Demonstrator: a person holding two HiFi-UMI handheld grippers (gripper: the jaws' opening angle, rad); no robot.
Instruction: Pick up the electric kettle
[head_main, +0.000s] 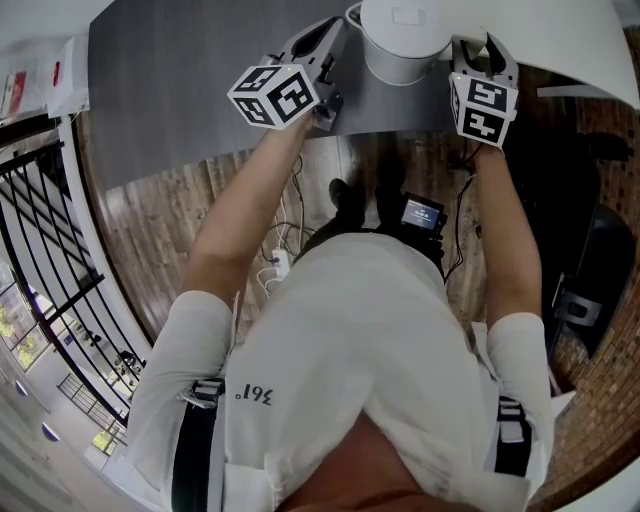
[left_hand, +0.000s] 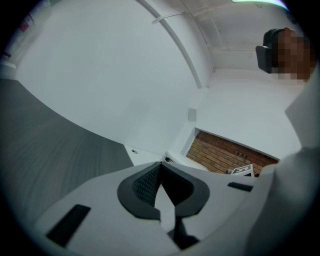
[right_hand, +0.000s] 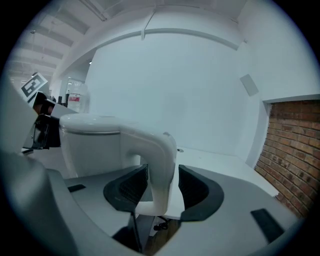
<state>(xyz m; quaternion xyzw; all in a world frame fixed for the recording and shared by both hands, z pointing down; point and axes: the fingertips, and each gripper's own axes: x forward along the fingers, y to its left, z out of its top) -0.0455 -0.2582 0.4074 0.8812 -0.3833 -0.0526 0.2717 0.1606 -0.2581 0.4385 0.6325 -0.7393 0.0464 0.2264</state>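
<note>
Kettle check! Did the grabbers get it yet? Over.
Right gripper open, jaws astride kettle handle, not clamped. Left gripper shut, empty. Kettle upright on table. Nothing blocking.

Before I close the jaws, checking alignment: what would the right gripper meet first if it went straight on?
The kettle handle: it stands between the right gripper's open jaws, so contact would likely come almost at once.

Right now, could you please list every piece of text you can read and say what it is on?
"361°": on the person's white shirt, seen upside down.
Device screen: too small to read.
Papers at the upper left: too blurred to read.
Bottle label: too blurred to read.
Electric kettle: no print visible.
</note>
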